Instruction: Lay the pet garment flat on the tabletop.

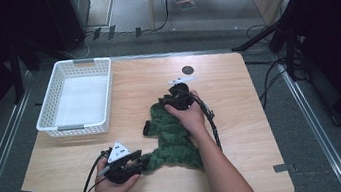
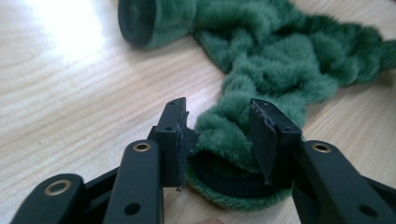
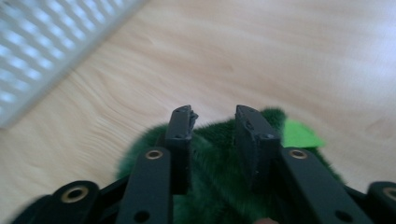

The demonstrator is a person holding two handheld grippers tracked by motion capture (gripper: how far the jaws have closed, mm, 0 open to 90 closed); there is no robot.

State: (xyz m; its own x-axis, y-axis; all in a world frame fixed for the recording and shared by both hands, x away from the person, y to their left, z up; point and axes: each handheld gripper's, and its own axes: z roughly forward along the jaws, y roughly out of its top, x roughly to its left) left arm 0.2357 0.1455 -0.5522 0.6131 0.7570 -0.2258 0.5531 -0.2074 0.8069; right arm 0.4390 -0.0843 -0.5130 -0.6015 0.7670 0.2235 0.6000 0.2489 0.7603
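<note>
I am working a fuzzy green garment that is lying crumpled on the wooden surface, just right of centre, with a white plastic basket sitting empty at the far left corner. My left gripper is resting low at the near end of the garment; in the left gripper view its fingers are standing partly apart on either side of a cuff with a dark ribbed lining, pressing on the pile, so I judge they are holding that cuff. My right gripper is poised over the far end of the garment; in the right gripper view its fingers are partly open with green pile and a small green tag just beneath them, and I cannot tell whether they are gripping the cloth. I judge I am in the middle of taking hold of both ends to straighten or fold the garment. The next move is calling for a firm pinch with the right fingers, then lifting both ends together without dragging the cloth off the surface.
</note>
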